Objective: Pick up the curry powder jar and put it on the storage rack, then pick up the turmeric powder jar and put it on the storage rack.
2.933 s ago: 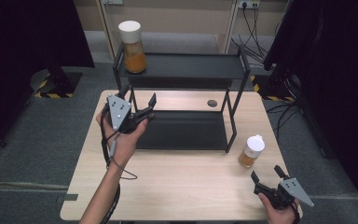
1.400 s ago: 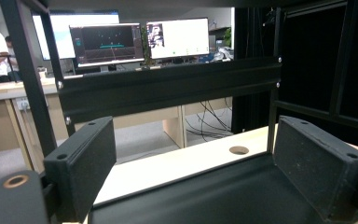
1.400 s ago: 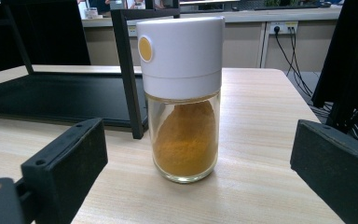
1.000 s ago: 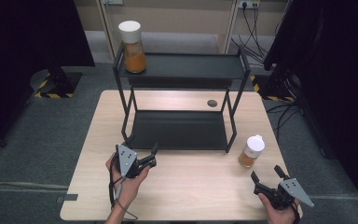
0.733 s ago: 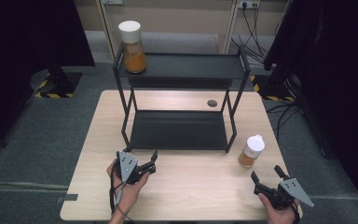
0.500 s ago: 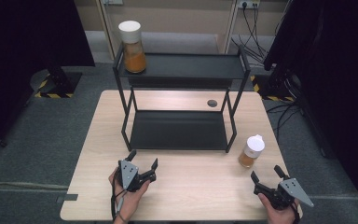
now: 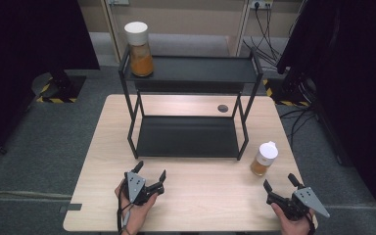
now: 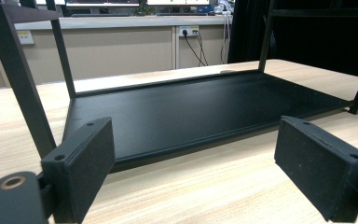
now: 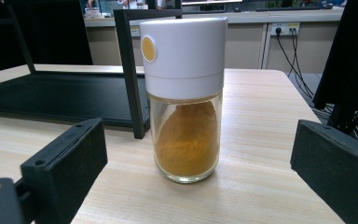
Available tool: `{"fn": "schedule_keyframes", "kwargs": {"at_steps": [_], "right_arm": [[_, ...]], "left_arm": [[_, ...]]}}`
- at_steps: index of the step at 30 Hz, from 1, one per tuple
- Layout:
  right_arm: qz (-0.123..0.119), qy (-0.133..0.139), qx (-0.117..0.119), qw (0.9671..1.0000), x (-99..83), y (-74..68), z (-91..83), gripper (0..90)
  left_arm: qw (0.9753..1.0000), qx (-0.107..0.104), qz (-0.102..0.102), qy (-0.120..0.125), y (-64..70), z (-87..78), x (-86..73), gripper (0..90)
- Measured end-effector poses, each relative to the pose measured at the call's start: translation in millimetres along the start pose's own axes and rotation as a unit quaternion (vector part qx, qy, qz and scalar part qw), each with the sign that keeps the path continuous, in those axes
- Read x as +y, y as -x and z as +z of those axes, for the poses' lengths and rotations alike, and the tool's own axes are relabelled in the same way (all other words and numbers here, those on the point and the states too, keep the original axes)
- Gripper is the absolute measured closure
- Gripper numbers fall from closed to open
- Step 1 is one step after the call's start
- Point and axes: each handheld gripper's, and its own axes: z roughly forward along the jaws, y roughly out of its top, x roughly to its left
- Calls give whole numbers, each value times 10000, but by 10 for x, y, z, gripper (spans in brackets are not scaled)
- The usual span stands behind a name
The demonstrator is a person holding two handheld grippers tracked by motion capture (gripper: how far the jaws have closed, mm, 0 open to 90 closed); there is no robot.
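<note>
A black two-tier metal rack [image 7: 188, 137] stands on the wooden table [image 7: 200, 196]. On its top shelf at the left sits a glass jar [image 7: 138, 43] with a white lid and orange powder. A second such jar [image 7: 264, 158] [image 9: 183, 93] stands upright on the table by the rack's front right leg. My left gripper [image 7: 150, 173] [image 8: 196, 168] is open and empty near the table's front, facing the rack's lower shelf [image 8: 205, 107]. My right gripper [image 7: 279, 182] [image 9: 200, 163] is open at the front right, with the second jar just ahead of its jaws, untouched.
A small dark round spot [image 7: 223, 108] lies on the table behind the rack. Cables [image 7: 267, 24] and wall sockets run along the far wall. Dark equipment with hazard-striped bases [image 7: 54, 93] stands on the floor at both sides.
My left gripper has drawn back from the rack's left side toward the table's front edge, staying open. The right gripper and both jars have not moved.
</note>
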Motion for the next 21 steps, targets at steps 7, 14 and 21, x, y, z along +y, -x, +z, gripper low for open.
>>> {"fn": "schedule_keyframes", "kwargs": {"at_steps": [7,14,21], "right_arm": [[5,-18,7,10000,7,-4,4,33],[56,-10,57,10000,10,3,10,26],[-23,112,156,9998,131,-44,129,38]], "left_arm": [[10000,-23,-5,3,-9,-1,-1,114],[10000,-55,60,-14,-6,4,6,109],[10000,-67,10,13,-17,2,-3,109]]}}
